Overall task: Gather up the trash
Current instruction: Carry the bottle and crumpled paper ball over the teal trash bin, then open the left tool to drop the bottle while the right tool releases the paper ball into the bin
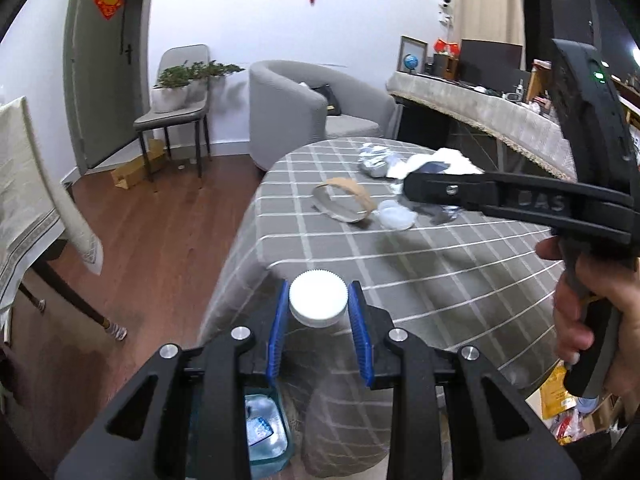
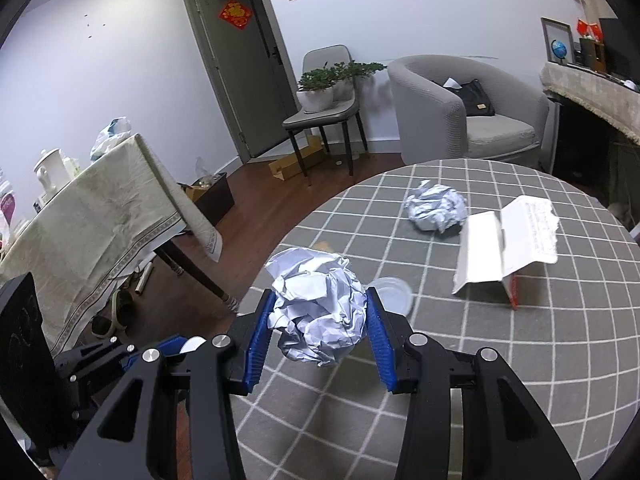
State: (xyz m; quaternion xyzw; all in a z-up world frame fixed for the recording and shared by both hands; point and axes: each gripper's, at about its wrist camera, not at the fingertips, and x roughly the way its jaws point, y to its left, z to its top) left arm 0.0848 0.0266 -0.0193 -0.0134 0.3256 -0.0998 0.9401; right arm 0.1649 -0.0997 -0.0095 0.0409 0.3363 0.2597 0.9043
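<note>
My left gripper (image 1: 318, 304) is shut on the neck of a clear plastic bottle with a white cap (image 1: 318, 298), held at the near edge of the round table (image 1: 460, 280) with its grey checked cloth. My right gripper (image 2: 320, 320) is shut on a crumpled white paper ball (image 2: 320, 308) just above the table (image 2: 460, 360). It also shows from the side in the left wrist view (image 1: 416, 190), above the trash pile. A second paper ball (image 2: 436, 208), a torn white box (image 2: 508, 244) and a clear plastic lid (image 2: 394, 294) lie on the cloth.
A ring of brown tape (image 1: 344, 200) and a clear lid (image 1: 396, 216) lie mid-table. A grey armchair (image 2: 460, 108), a chair with potted plants (image 2: 324, 100), a cloth-covered side table (image 2: 100, 216) and cardboard on the wooden floor (image 2: 296, 164) stand around. A blue-lidded container (image 1: 264, 428) sits below the table edge.
</note>
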